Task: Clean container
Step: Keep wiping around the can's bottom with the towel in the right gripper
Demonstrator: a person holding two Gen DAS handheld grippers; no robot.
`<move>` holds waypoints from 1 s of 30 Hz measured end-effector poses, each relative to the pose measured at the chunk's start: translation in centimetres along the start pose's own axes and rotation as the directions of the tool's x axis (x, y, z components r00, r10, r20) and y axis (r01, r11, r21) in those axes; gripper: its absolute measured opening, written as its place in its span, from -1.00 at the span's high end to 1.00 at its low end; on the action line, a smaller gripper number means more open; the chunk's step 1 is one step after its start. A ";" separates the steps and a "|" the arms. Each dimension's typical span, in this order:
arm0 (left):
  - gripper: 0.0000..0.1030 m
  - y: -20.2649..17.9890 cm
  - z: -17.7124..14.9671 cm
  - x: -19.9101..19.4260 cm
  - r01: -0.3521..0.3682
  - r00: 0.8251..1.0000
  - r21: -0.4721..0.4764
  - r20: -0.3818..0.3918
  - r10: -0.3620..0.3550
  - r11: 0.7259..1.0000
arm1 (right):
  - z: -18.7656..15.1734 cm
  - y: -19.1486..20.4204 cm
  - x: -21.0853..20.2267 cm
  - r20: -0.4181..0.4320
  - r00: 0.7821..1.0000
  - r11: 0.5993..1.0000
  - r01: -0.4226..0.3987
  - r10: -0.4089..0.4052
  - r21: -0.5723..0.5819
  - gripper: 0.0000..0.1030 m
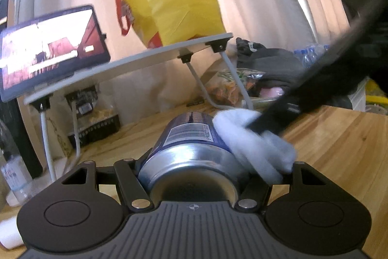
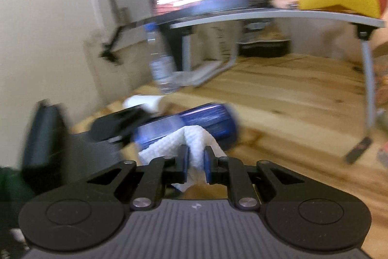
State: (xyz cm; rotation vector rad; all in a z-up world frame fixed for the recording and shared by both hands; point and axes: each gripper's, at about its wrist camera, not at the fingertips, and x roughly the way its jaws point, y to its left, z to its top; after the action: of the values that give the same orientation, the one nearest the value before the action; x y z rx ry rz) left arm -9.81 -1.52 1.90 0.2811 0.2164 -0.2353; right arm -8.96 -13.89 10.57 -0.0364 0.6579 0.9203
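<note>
A blue and silver can [image 1: 191,145] lies level between the jaws of my left gripper [image 1: 194,171], its silver bottom toward the camera; the jaws are shut on it. A white paper towel [image 1: 254,140] rests against the can's right side, with the dark right gripper pressing it there. In the right wrist view my right gripper [image 2: 195,158] is shut on the white paper towel [image 2: 194,145], which touches the blue can [image 2: 201,120]. The left gripper [image 2: 114,123] shows as a blurred black shape holding the can's left end.
A grey laptop stand [image 1: 135,60] carries a lit tablet [image 1: 48,45] and a yellow bag [image 1: 174,4] on the wooden table [image 1: 339,142]. A water bottle [image 2: 161,64] stands by the stand's leg. Snack packets and dark clothing [image 1: 262,64] crowd the back right.
</note>
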 end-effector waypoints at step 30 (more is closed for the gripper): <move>-0.30 -1.1 0.1 -0.3 -0.011 1.000 0.071 0.020 0.009 0.997 | 2.8 3.3 1.5 0.069 0.996 0.994 -0.049 0.056 -0.101 0.66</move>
State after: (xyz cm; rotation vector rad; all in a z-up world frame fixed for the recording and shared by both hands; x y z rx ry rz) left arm -10.41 -2.53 1.79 0.3502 0.1873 -0.2362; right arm -9.37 -9.95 12.85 -0.0748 0.5477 1.0001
